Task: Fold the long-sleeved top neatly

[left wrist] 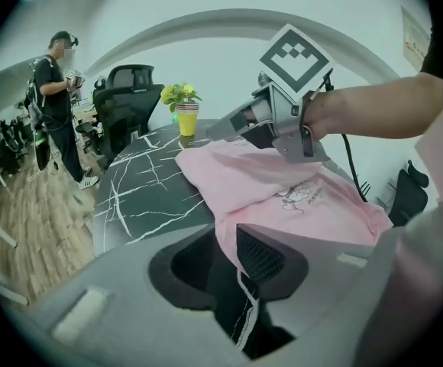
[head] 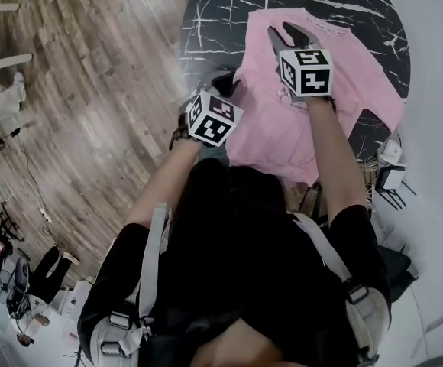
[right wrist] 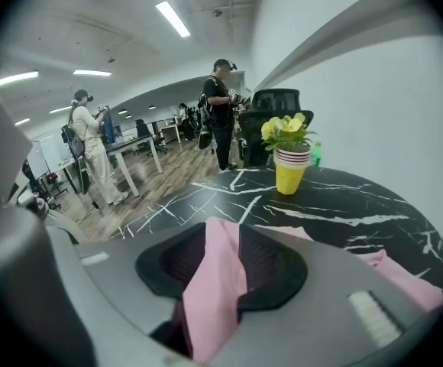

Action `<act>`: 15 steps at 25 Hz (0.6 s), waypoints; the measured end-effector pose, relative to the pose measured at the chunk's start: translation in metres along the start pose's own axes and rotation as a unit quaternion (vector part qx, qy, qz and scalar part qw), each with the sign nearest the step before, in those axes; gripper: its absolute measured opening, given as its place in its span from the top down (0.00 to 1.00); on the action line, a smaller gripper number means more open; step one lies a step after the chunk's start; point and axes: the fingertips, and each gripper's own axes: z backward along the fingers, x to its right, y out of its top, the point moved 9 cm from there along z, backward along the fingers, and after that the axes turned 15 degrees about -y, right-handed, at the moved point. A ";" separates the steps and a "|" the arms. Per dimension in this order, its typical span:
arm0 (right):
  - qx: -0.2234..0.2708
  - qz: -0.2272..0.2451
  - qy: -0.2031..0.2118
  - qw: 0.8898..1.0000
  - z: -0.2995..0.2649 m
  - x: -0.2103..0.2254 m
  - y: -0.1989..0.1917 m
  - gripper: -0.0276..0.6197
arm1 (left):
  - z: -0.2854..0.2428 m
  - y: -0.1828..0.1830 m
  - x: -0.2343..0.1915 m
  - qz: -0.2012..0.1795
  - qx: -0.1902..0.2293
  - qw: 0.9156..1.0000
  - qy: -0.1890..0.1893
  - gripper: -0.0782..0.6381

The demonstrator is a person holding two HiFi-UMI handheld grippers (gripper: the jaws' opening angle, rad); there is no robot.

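Top [head: 271, 132]: pink, long-sleeved. Lies on the round black worktop [head: 214, 17], print side up, toward the right half. Its near end is at the near rim, just in front of me.

Left fingers [left wrist: 263, 254]: apart. The top's edge and a thin pale hem strip hang between them against one pad; dark gap on the other side, so nothing is pinched. They are at the top's near-left edge.

Right fingers [right wrist: 269, 260]: also apart. A pink fold stands up loose in the gap and neither pad presses it. They are over the far-middle of the top.

Orientation: long axis runs near-to-far, leaning a bit to the right at the far end. One wide part spreads out to the right. Can't tell from here which end is the collar; the far edge shows a pale band, prob. a hem or neckline, not sure.

Risks:
- Cloth is still inside both gaps. If I pull away at an angle, the pads' mesh could snag it, drag the fold and leave a crease or a skewed edge.
- Near end is at the rim, so a tug toward me might slide it off the worktop.
- If left and right ends aren't level, the next fold would go crooked.
- Yellow cup with flowers [right wrist: 290, 176] stands at the far side, well apart, so low risk unless the cloth gets swept far.
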 end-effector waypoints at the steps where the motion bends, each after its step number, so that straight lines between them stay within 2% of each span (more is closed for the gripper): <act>1: 0.002 -0.003 -0.010 1.000 0.008 0.002 -0.003 0.74 | 0.000 0.002 0.001 -0.009 0.000 1.000 -0.006 0.76; 8: 0.007 -0.056 -0.064 0.996 0.067 0.023 -0.034 0.74 | 0.001 0.017 0.029 -0.071 -0.007 0.997 -0.037 0.76; 15: 0.005 -0.086 -0.078 0.993 0.094 0.047 -0.068 0.75 | -0.014 0.033 0.068 -0.093 -0.010 0.994 -0.061 0.76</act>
